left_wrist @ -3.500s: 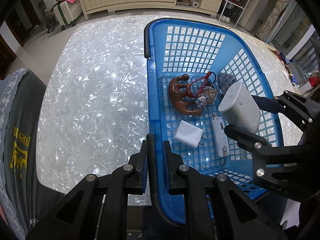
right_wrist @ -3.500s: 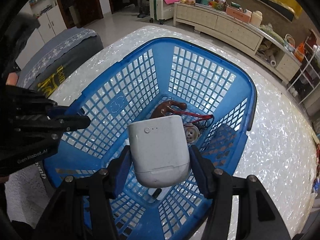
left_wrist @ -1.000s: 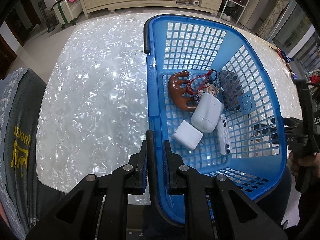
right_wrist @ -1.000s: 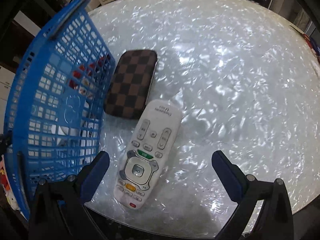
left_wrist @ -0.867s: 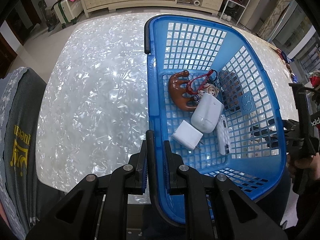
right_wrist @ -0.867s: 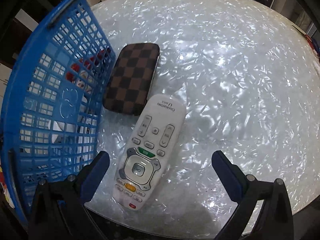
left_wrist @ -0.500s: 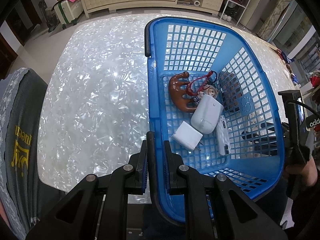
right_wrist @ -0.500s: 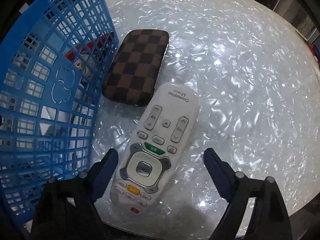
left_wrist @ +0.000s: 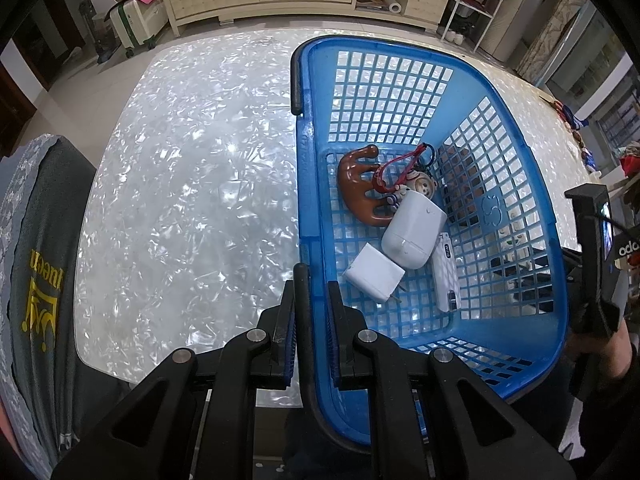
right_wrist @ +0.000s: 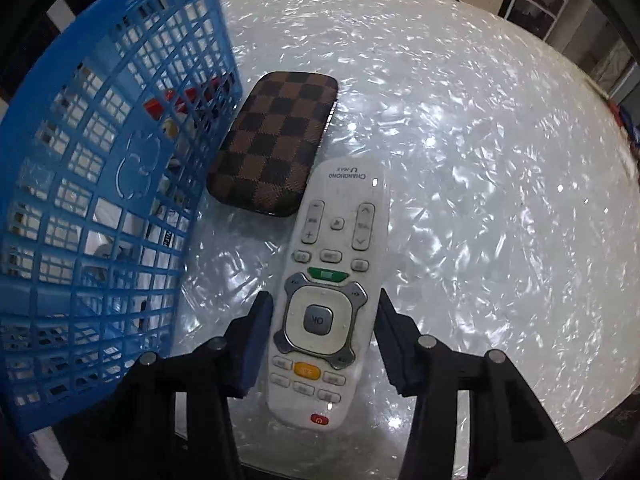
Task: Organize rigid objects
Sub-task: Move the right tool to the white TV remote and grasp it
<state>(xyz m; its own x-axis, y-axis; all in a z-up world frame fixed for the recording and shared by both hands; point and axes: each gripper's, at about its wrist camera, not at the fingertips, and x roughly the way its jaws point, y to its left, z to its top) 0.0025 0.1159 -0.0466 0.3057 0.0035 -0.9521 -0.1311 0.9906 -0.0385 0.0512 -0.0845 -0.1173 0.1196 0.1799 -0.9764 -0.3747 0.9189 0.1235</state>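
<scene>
My left gripper (left_wrist: 311,292) is shut on the near rim of the blue basket (left_wrist: 516,168). In the basket lie a white case (left_wrist: 414,232), a white charger (left_wrist: 374,274), a white stick (left_wrist: 446,272), a brown wooden piece (left_wrist: 356,186) and a small doll with a red strap (left_wrist: 416,184). In the right wrist view a white remote (right_wrist: 332,280) lies on the table beside the basket (right_wrist: 80,200). My right gripper (right_wrist: 320,332) has its jaws closed in around the remote's lower half, pads at its sides. A brown checkered case (right_wrist: 276,140) lies just beyond.
The pearly white table (right_wrist: 480,160) stretches to the right of the remote, and left of the basket in the left wrist view (left_wrist: 192,180). Its near edge lies just below the remote. A grey cushioned chair (left_wrist: 36,280) stands at the left.
My right gripper has let go of the white case in the basket, moved outside to the remote, come down over it and narrowed its jaws around it. My left gripper has kept its hold.
</scene>
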